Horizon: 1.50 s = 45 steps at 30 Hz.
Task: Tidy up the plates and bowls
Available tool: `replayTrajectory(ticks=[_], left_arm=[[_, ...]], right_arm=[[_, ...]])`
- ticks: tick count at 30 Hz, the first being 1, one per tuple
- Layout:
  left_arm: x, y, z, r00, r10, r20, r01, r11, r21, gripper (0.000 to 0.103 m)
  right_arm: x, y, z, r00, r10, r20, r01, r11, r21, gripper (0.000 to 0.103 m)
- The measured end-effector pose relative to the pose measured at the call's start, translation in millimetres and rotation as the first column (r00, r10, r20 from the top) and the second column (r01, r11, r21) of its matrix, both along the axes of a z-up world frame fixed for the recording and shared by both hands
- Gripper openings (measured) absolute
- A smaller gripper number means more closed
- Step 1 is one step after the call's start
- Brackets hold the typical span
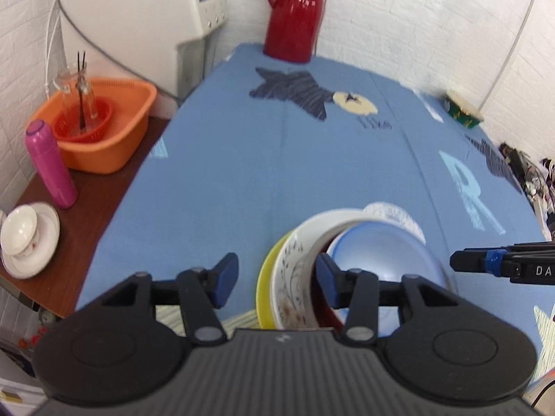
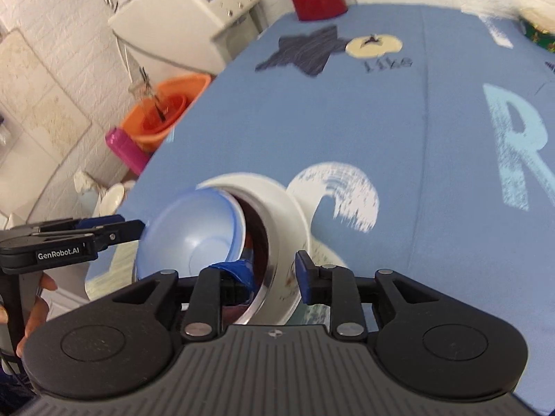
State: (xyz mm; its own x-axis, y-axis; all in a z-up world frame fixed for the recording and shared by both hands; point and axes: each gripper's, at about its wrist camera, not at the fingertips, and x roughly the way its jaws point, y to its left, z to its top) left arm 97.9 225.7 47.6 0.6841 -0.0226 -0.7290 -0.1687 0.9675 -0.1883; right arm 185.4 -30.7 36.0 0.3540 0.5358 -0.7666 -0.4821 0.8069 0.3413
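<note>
Nested bowls on blue cloth — both claws beside.

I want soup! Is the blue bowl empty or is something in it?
Empty. The blue bowl shows only its bare, smooth inside in both views. It sits tilted inside the white bowl.

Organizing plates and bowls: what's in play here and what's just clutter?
Job: light blue bowl, white bowl with a dark red inside, floral bowl, yellow plate, all nested together.

Lying about: red thermos, orange basin, pink bottle, green box; probably the cup and saucer.
</note>
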Motion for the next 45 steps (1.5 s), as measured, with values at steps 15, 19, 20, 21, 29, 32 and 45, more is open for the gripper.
replayTrajectory(ticks=[15,19,20,21,29,32,45], left_arm=[[1,-93,22,0.974,-0.172,0.15,0.183,0.981,-0.062,0.054],[-14,-127,15,0.959,-0.228,0.17,0.24,0.969,-0.055,0.054],[-18,-134,12,0.955,-0.242,0.17,0.254,0.966,-0.052,0.054],[-22,-141,9,0.953,-0.252,0.167,0.264,0.963,-0.05,0.054],[-74,-178,-26,0.956,-0.263,0.133,0.255,0.964,0.074,0.055],[-92,-180,-41,0.962,-0.251,0.111,0.236,0.963,0.131,0.055],[-141,-169,-80,0.978,-0.199,0.059,0.187,0.969,0.161,0.055]], right_arm=[[-25,-70,-9,0.976,-0.197,0.096,0.189,0.979,0.081,0.016],[-39,-91,-18,0.949,-0.289,0.129,0.282,0.957,0.067,0.018],[-44,-96,-20,0.94,-0.31,0.141,0.305,0.951,0.062,0.019],[-49,-100,-22,0.932,-0.328,0.156,0.323,0.945,0.058,0.019],[-91,-129,-31,0.856,-0.464,0.229,0.448,0.886,0.118,0.022],[-101,-131,-33,0.857,-0.465,0.222,0.451,0.885,0.116,0.023],[-151,-101,-50,0.896,-0.39,0.213,0.4,0.917,-0.004,0.026]])
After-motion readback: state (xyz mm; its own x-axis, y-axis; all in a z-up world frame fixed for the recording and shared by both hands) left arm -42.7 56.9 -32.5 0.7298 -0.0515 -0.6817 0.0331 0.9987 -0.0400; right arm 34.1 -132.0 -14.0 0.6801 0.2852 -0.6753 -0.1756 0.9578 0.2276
